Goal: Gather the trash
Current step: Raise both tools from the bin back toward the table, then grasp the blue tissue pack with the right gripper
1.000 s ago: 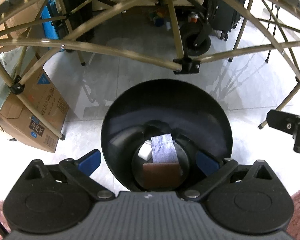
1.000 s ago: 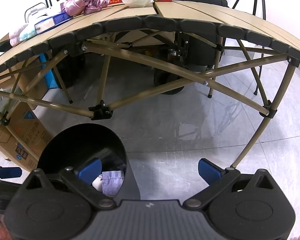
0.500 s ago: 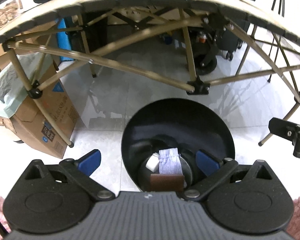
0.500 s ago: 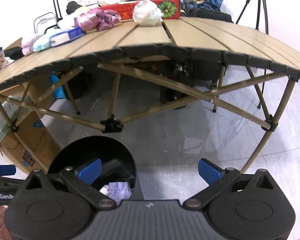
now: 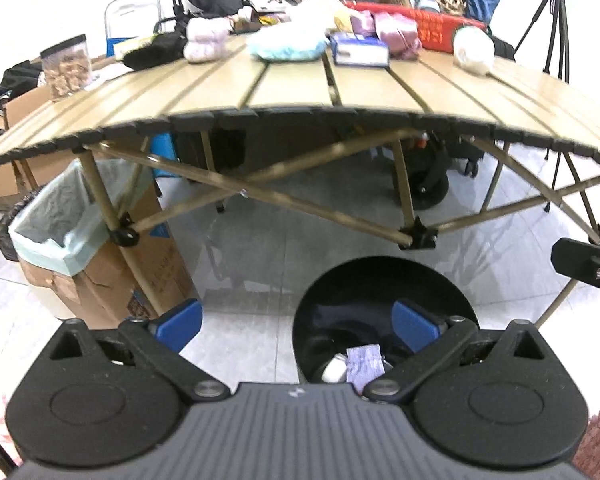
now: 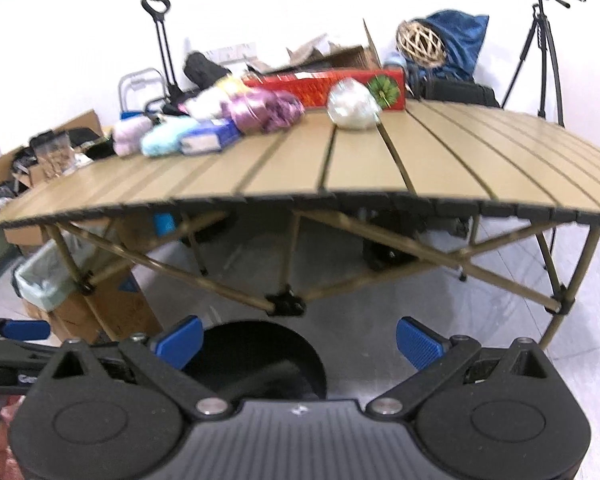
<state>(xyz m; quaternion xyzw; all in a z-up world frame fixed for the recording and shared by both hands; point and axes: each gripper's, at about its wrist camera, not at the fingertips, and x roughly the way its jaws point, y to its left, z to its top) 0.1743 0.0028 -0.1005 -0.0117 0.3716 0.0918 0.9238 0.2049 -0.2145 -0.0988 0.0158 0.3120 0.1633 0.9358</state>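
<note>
Black bin [image 5: 380, 280] below; left gripper [image 5: 296, 326], right gripper [image 6: 300, 338] wide apart, empty; labels unreadable.

Tan slatted table [image 6: 380, 168] with black edging; black bin [image 5: 380, 292] holding a lavender speckled pouch [image 5: 364, 362]; blue-padded black tongs [image 5: 296, 326]; red box [image 6: 324, 86], pale-blue bundle [image 5: 286, 46], brown carton [image 5: 100, 280] lined mint green.

Empty, spread right tongs [image 6: 299, 336] hang over a black bin [image 6: 256, 356] before the slatted table [image 6: 380, 168].
</note>
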